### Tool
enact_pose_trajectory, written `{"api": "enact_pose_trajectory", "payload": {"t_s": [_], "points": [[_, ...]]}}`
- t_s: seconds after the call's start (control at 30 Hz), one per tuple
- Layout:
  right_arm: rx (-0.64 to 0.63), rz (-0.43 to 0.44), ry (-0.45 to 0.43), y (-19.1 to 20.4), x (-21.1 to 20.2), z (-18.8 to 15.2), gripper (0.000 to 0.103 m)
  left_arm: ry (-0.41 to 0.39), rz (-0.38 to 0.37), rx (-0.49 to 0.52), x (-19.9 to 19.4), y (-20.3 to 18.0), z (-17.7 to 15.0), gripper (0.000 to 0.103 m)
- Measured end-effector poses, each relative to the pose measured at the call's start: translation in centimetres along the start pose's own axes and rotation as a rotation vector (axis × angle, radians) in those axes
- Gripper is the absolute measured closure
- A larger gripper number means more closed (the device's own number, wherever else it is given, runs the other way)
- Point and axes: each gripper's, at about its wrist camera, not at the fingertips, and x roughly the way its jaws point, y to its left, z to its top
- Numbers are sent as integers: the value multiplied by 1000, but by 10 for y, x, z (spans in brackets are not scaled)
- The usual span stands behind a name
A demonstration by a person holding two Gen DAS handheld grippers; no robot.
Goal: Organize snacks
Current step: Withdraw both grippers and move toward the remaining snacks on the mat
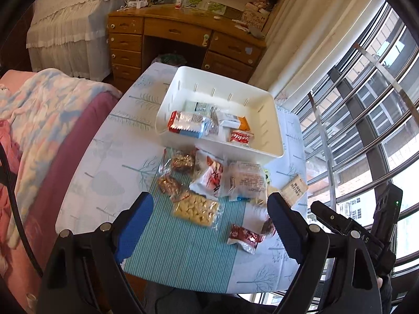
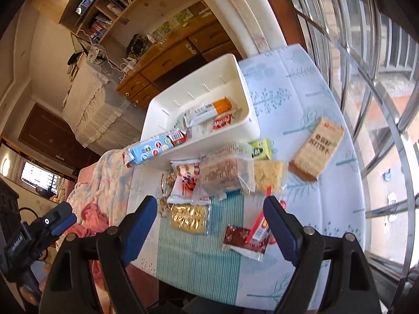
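A white bin (image 1: 264,120) (image 2: 251,120) stands on the table and holds several snack packs, among them a blue and red biscuit pack (image 1: 188,125) (image 2: 154,146) that leans over its rim. In front of it loose snacks lie on a teal striped mat (image 1: 188,246) (image 2: 199,256): a cracker bag (image 1: 196,210) (image 2: 188,218), a white and red pouch (image 1: 209,178) (image 2: 186,180), a clear wrapped cake (image 1: 246,180) (image 2: 225,170), a dark red packet (image 1: 243,236) (image 2: 243,240). My left gripper (image 1: 209,222) is open and empty above the mat. My right gripper (image 2: 209,225) is open and empty too.
A beige cracker box (image 2: 316,149) (image 1: 294,189) lies at the table's right side near the window bars (image 2: 379,104). A green packet (image 2: 260,149) and a noodle block (image 2: 269,175) lie beside the bin. A blanket-covered sofa (image 1: 39,120) stands left; a wooden desk (image 1: 183,36) stands behind.
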Motion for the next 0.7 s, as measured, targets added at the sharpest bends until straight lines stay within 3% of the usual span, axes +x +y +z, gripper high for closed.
{"api": "enact_pose_trajectory", "payload": {"t_s": [0.33,0.7], "points": [[112,14,130,-24,22,-16,15,135,37,-17,39,7,-25,15],[255,-1,267,-48,55,-28,15,295,62,38,99,0,-24,15]]}}
